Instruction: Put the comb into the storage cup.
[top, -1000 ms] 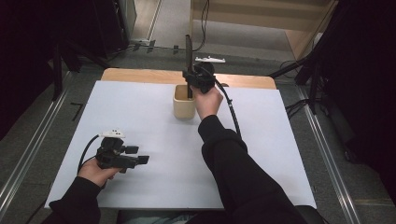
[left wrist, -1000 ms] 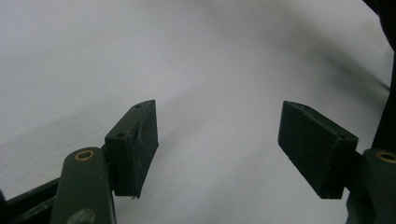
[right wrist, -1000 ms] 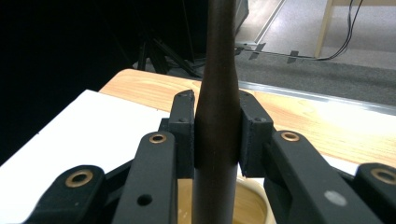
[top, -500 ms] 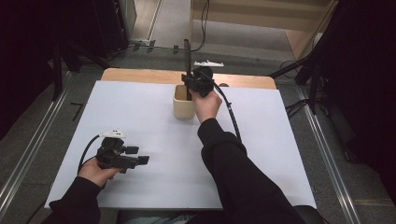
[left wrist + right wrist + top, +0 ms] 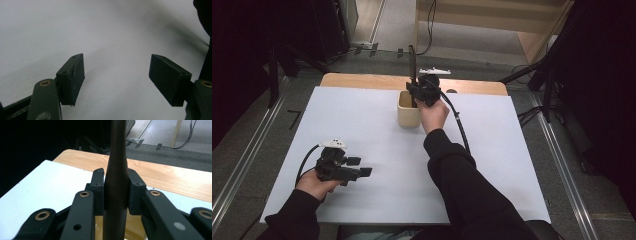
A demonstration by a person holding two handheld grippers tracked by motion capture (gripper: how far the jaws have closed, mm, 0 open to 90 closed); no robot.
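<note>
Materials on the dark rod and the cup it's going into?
Dark rod: looks like dark-stained wood or matte plastic, smooth and tapered with no glare; cannot tell which. Cup: pale beige, matte, thick-walled, probably light wood or plastic; its inside shows a glossy yellowish sheen.

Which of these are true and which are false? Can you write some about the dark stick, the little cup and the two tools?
1. The right tool is clamped on a dark stick. True.
2. The stick lies flat on the white table. False: it stands upright over the beige cup.
3. The left tool holds the cup. False: its jaws are open with nothing between them.
4. The left tool is nearer the person than the cup. True.
</note>
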